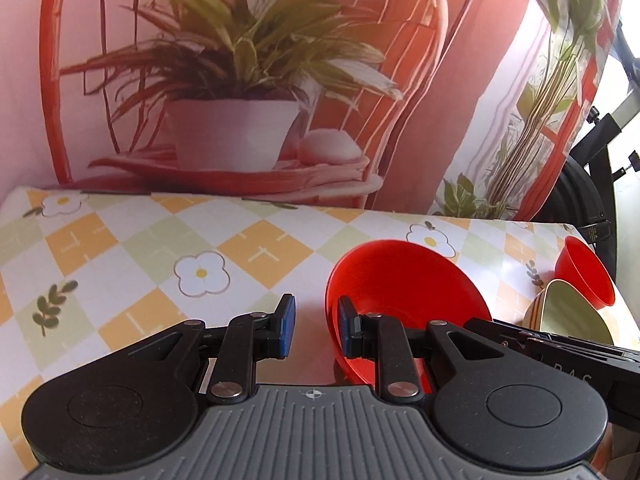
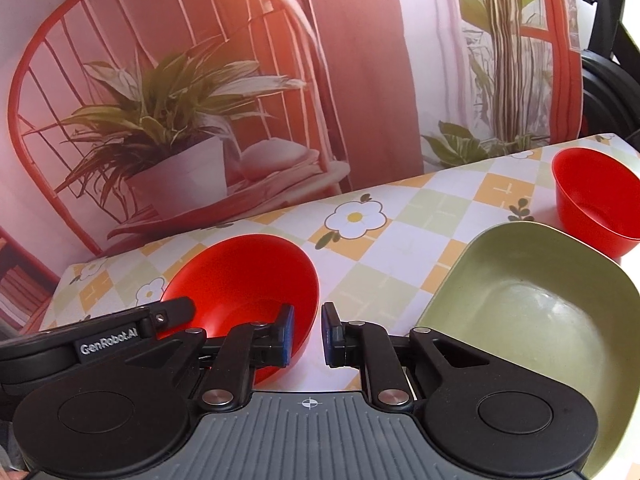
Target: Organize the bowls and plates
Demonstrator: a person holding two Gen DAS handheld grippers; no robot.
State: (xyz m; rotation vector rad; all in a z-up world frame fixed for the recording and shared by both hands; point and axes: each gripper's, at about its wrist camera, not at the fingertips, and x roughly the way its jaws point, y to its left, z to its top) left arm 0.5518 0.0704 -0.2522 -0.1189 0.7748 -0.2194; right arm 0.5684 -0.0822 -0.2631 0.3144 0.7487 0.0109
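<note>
Sitting biggest on the checked tablecloth (image 2: 400,240), right side: green dish (image 2: 532,312), squarish with rounded corners, looking empty apart from glare on the bottom. Probably stiff lightweight plastic, so pinching the near rim seems the way, though glossy walls could be slipping a bit under the pads.

Resting next, between both tools: near red bowl (image 2: 248,280), empty, tipping up toward the cameras rather than lying flat. Looking light and rigid too, thin rim being the obvious grab spot. Left gripper (image 1: 314,330) hanging open with one finger (image 1: 347,330) poking inside the bowl and the other outside, rim apparently between them, nothing squeezed yet. Right gripper (image 2: 308,336) also spread apart, holding nothing, left finger (image 2: 287,336) overlapping that same bowl's right edge, touching or not, hard to say.

Waiting smallest, far right behind the dish: second red bowl (image 2: 596,204), upright, empty, probably nesting fine with its twin.
</note>
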